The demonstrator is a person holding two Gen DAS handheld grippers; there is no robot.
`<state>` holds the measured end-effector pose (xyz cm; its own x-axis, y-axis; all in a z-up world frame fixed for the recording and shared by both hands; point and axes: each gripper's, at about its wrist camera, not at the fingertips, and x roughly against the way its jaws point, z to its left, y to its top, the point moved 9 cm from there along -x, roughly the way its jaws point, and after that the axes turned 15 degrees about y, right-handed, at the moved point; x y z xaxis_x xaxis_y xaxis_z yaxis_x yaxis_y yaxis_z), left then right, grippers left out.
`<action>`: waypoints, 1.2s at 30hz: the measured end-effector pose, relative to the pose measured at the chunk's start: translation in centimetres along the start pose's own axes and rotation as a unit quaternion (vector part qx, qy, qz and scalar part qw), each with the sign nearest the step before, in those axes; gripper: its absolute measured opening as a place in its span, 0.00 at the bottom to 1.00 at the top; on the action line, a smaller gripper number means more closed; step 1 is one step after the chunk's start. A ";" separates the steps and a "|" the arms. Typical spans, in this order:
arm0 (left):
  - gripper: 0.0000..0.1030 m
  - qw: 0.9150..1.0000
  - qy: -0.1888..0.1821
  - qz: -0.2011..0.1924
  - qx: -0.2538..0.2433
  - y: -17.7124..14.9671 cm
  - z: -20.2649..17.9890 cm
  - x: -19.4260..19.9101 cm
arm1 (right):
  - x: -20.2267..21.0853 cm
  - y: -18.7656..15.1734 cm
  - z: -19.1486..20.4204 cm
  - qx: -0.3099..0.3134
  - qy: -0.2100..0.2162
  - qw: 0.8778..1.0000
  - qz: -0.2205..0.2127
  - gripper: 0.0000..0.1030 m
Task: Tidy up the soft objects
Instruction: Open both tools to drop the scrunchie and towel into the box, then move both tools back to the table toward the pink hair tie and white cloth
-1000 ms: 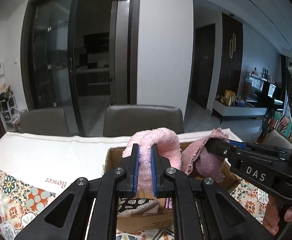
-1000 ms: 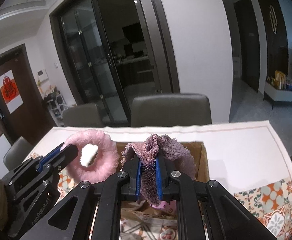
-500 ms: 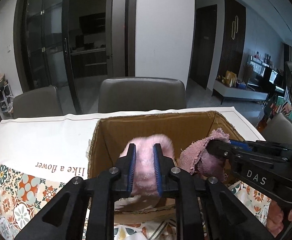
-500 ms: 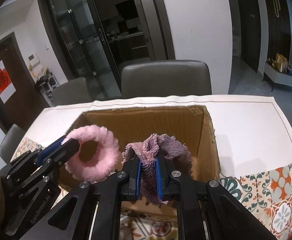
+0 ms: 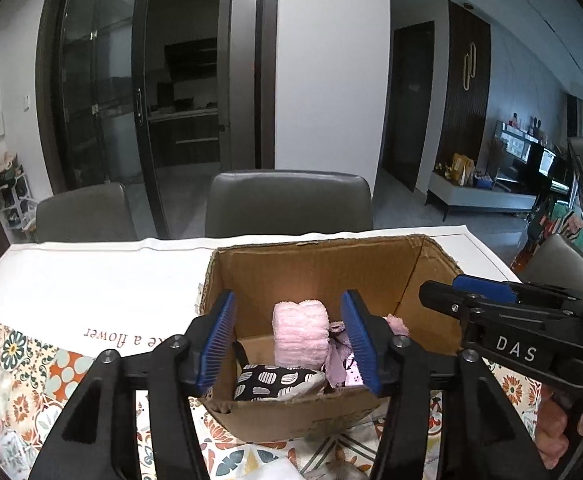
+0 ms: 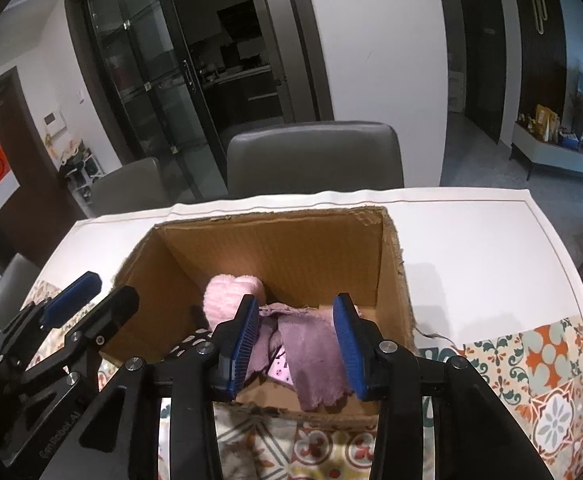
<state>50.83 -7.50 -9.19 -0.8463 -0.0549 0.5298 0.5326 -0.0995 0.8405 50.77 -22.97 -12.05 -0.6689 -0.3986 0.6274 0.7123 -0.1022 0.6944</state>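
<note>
An open cardboard box [image 5: 315,268] [image 6: 291,244] stands on the table. Inside lie a fluffy pink ring [image 5: 300,333] [image 6: 227,296], a mauve towel [image 6: 311,356] [image 5: 341,344] draped over the near wall, and a black-and-white patterned cloth [image 5: 275,376]. My left gripper [image 5: 289,344] is open and empty above the box's near edge; it also shows in the right wrist view [image 6: 91,296]. My right gripper [image 6: 297,340] is open, with the towel lying between its fingers; it also shows in the left wrist view [image 5: 463,288].
The table carries a white cloth [image 6: 471,240] with a patterned floral border [image 6: 539,364] [image 5: 15,364]. Two grey chairs [image 5: 287,204] [image 5: 79,212] stand behind the table's far edge. Glass doors and a white wall are beyond.
Both grippers opened. The pink ring dropped from the left gripper into the box, and the mauve towel fell from the right gripper onto the box's near side.
</note>
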 end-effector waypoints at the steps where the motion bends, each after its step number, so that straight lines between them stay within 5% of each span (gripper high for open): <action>1: 0.54 1.000 0.003 -0.004 -0.001 0.0 0.1 0.4 | 0.3 0.0 0.1 0.001 -0.002 1.000 -0.002 0.39; 18: 0.57 0.999 0.016 -0.030 0.009 -0.8 1.8 6.7 | 6.3 -1.5 3.0 0.004 -0.010 0.999 -0.035 0.39; 36: 0.57 1.000 -0.004 -0.030 -0.006 -3.9 -0.4 12.8 | 12.4 -5.3 2.8 -0.010 -0.021 0.998 -0.050 0.41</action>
<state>37.94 -8.24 -5.78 -0.8770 -0.0404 0.4787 0.4801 -0.1141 0.8698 38.10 -24.79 -7.00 -0.7447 -0.3479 0.5695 0.6451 -0.1570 0.7478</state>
